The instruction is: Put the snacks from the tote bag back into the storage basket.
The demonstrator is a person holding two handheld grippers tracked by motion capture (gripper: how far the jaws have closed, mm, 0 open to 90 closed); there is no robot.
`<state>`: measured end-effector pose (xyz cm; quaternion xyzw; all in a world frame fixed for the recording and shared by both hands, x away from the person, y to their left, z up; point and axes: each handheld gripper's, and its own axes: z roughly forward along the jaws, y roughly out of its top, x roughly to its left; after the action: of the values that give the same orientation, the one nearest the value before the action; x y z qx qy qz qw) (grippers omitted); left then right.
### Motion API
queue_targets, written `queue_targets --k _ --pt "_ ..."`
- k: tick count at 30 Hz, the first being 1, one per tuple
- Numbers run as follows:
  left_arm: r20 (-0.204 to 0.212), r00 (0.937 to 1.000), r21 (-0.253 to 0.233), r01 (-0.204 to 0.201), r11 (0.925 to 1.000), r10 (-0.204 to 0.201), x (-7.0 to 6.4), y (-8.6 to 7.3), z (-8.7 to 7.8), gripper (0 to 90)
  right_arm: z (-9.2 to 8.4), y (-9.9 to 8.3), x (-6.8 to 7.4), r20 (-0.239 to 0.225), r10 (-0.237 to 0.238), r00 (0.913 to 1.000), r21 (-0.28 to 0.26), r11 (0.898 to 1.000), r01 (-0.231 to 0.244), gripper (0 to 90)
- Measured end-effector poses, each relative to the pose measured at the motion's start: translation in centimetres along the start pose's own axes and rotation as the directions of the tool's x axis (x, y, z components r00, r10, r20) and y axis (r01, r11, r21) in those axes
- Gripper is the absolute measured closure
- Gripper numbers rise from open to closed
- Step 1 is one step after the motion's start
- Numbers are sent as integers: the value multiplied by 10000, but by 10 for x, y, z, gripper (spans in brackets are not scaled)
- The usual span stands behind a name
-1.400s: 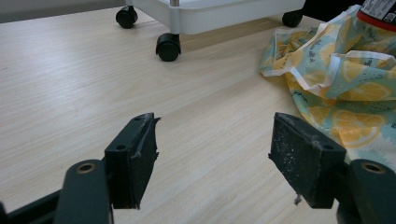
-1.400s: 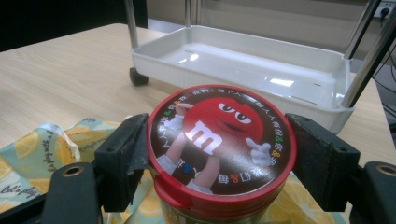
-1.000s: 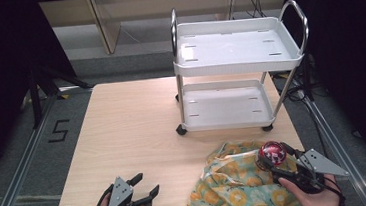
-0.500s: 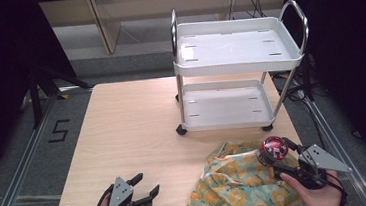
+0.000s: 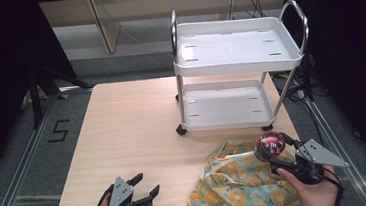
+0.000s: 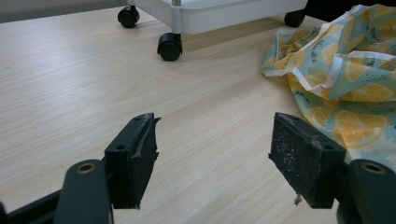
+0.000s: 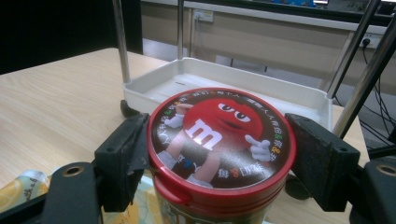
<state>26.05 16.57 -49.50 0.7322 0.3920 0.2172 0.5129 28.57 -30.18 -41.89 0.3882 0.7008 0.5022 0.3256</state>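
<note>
Red-lidded round candy tub (image 7: pixel 219 149) sat clamped in the right gripper (image 5: pixel 282 153) above the lemon-print cloth bag (image 5: pixel 238 188), seemingly bound next for the white two-shelf trolley (image 5: pixel 237 58).

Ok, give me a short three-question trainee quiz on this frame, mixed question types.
1. True or false: the right gripper is shut on the red-lidded candy jar.
2. What lies on the table beneath that jar? A) a towel B) a lemon-print cloth bag C) a tray
3. Fill in: the left gripper is ____ and holds nothing.

Key: 1 true; 2 B; 3 open. The white two-shelf cart stands on the table beyond the bag, with both shelves bare.
</note>
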Motion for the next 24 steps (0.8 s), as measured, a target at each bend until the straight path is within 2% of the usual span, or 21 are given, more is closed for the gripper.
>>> queue_targets --k 1,2,3,4,6,7,8,11,12,13,14,15,16,17,18,19,20,21,22,24 --pt "-4 9999 -19 117 9999 -117 -1 0 0 311 0 1 1 -33 156 9999 36 9999 -156 264" --pt "-11 10000 15 45 10000 -44 0 0 0 311 0 1 2 0 260 9997 12 9997 -260 263" --pt "55 9999 -36 -135 9999 136 1 0 0 311 1 1 2 -18 247 9997 15 9997 -247 263" --pt "129 9997 -70 -191 9998 192 2 0 1 311 2 1 0 -7 12 10000 -33 10000 -12 263" --pt "130 9997 -63 -208 9998 209 2 0 1 311 3 2 1 123 173 9998 -137 9998 -171 264" --pt "131 9997 -69 -206 9998 207 1 0 1 311 3 2 -1 124 -4 9999 -144 9999 6 263" --pt "128 9997 -70 -215 9997 216 1 0 1 311 3 3 1 82 263 9996 -42 9996 -263 263" --pt "89 9998 -28 -184 9998 184 2 0 1 311 5 5 -3 272 -54 9996 -151 9999 58 263" --pt "58 9999 -24 -121 9999 121 1 0 1 311 5 5 -2 225 105 9997 -180 9998 -101 263" --pt "57 9999 -17 -127 9999 127 1 0 1 311 5 5 -4 110 -97 9999 -104 9999 99 263" --pt "80 9999 -28 -149 9999 150 2 0 1 311 7 8 -4 350 10 9994 -220 9998 -2 263" --pt "57 9999 -24 -121 9999 121 1 0 1 311 7 8 -4 350 10 9994 -220 9998 -2 263" --pt "88 9998 -29 -189 9998 190 2 0 1 311 6 8 -2 323 321 9990 -189 9993 -315 264" --pt "88 9998 -21 -190 9998 191 2 0 1 311 8 9 -4 359 34 9994 -307 9995 -23 263" --pt "92 9998 -18 -189 9998 189 2 0 1 311 8 10 -5 240 38 9997 -252 9997 -32 263" --pt "96 9998 -14 -198 9998 198 2 0 0 311 9 11 -4 288 261 9992 -248 9994 -254 263" --pt "98 9998 -17 -194 9998 194 2 0 1 311 9 11 -6 408 7 9992 -340 9994 7 263" --pt "97 9998 -19 -187 9998 188 2 0 1 311 9 12 -5 366 60 9993 -261 9996 -51 264" --pt "94 9998 -17 -186 9998 186 2 0 1 311 9 12 -4 363 352 9987 -184 9992 -345 264" --pt "94 9998 -20 -188 9998 188 2 0 0 311 11 12 -7 421 -13 9991 -400 9992 30 264"
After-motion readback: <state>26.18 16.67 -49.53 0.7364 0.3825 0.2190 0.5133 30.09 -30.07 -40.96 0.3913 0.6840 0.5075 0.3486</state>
